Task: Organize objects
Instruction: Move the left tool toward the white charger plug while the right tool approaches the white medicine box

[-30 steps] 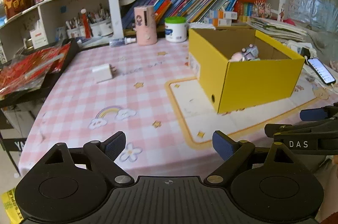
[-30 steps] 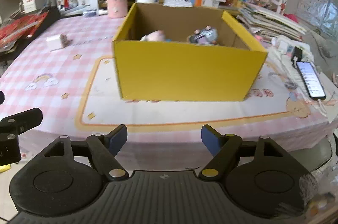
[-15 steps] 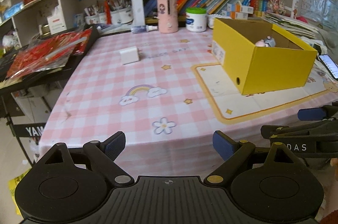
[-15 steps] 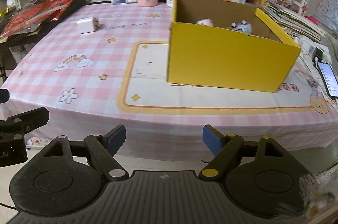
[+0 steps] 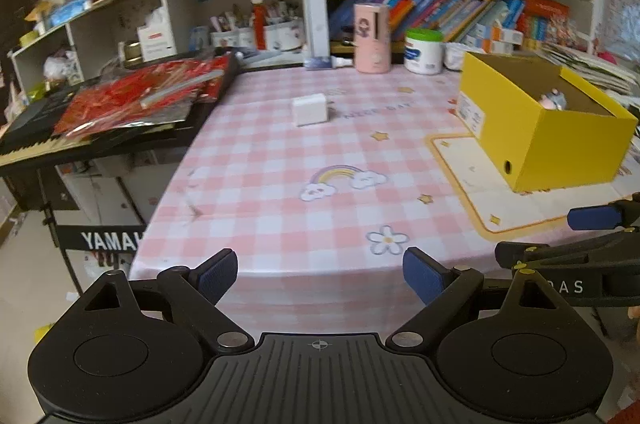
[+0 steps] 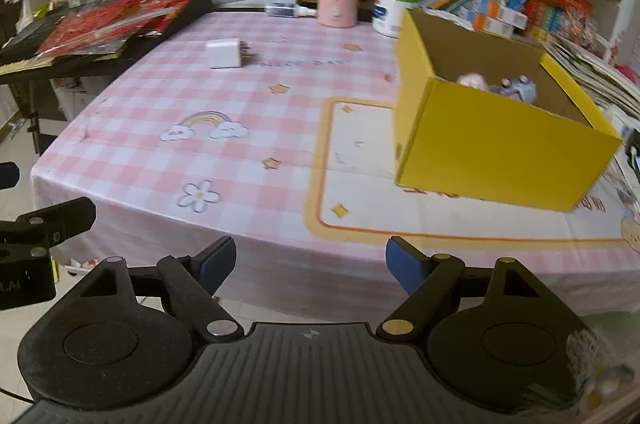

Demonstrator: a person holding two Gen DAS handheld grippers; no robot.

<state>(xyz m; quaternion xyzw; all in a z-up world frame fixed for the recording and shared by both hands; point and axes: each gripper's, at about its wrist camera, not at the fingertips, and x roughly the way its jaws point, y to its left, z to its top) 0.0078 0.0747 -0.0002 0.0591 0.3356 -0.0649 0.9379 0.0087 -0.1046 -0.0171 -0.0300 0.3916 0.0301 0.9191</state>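
A yellow cardboard box (image 5: 560,144) (image 6: 492,152) stands on the right of the pink checked tablecloth (image 5: 320,152) (image 6: 240,112), with small toys (image 6: 496,86) inside. A white charger block (image 5: 309,110) (image 6: 224,53) lies alone on the cloth further back. My left gripper (image 5: 320,274) hovers open at the table's near edge with nothing between its blue pads. To its right, my right gripper (image 6: 310,264) is also off the near edge, its jaws opening and empty. Both are well short of the charger and the box.
A pink cylinder (image 5: 372,38) and a green-lidded white jar (image 5: 424,51) stand at the back by shelves of books. A keyboard with red packets (image 5: 136,96) on it abuts the table's left side. Stacked papers (image 6: 592,76) lie right of the box.
Both grippers have swung left along the table's near edge, so the yellow box has slid to the right in both views and the charger block has come toward the middle. The right jaws widened slightly.
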